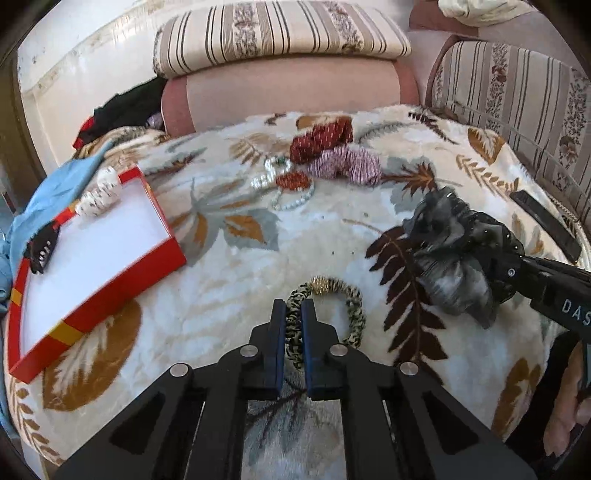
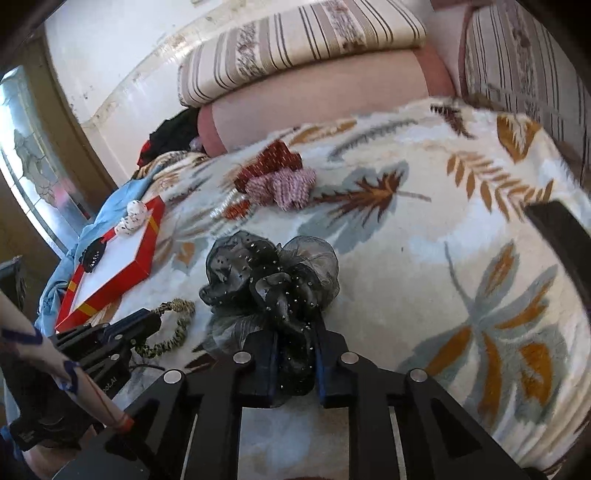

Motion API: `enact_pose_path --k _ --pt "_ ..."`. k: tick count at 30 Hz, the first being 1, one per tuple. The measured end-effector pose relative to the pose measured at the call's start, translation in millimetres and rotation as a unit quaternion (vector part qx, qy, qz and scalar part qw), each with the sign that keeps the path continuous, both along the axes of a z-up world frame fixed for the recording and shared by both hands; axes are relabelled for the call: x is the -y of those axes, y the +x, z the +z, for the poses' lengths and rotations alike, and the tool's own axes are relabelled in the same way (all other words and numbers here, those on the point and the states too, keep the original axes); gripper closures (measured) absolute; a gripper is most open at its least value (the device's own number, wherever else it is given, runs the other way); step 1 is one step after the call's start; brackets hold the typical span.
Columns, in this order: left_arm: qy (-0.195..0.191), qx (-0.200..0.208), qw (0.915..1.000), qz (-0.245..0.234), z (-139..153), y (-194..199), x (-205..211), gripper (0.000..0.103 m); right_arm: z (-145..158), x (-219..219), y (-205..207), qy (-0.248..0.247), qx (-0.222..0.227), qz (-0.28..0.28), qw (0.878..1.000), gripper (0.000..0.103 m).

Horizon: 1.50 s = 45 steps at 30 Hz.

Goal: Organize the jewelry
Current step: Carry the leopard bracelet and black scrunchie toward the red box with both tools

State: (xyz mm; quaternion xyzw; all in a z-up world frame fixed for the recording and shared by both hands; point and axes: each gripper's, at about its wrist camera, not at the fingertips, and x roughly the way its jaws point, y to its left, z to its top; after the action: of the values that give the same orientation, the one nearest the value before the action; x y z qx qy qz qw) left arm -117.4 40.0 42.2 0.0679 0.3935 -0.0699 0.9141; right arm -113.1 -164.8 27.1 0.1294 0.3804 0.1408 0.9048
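My left gripper (image 1: 293,314) is shut on a leopard-print hair band (image 1: 340,306) that lies on the leaf-pattern blanket; it also shows in the right wrist view (image 2: 173,325). My right gripper (image 2: 295,332) is shut on a black sheer scrunchie (image 2: 269,273), held just above the blanket; it shows in the left wrist view (image 1: 454,258) at the right. A red box with a white inside (image 1: 92,251) lies at the left, with a black hair clip (image 1: 42,247) and a white speckled scrunchie (image 1: 99,192) on its rim.
A red scrunchie (image 1: 321,138), a pink scrunchie (image 1: 347,164) and bead bracelets (image 1: 284,184) lie at the back of the blanket. A black flat object (image 1: 546,221) lies at the right edge. Striped cushions (image 1: 280,33) stand behind. Blue cloth (image 1: 48,192) lies beside the box.
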Motion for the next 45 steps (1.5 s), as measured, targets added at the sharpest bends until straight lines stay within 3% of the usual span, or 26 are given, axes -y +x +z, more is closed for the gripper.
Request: enact_pose_path --k 7,17,45 --pt "-0.004 0.037 0.9993 -0.002 33 -15 -2 0.095 26 -11 -20 -0.008 0.036 0.011 0.999 0.087" --pt "0.01 0.072 0.9973 0.006 56 -31 -2 0.095 42 -21 -34 0.0 0.04 0.025 0.999 0.086" --pt "0.005 0.091 0.9953 0.033 69 -38 -24 0.095 60 -42 -43 -0.014 0.045 0.045 0.998 0.086"
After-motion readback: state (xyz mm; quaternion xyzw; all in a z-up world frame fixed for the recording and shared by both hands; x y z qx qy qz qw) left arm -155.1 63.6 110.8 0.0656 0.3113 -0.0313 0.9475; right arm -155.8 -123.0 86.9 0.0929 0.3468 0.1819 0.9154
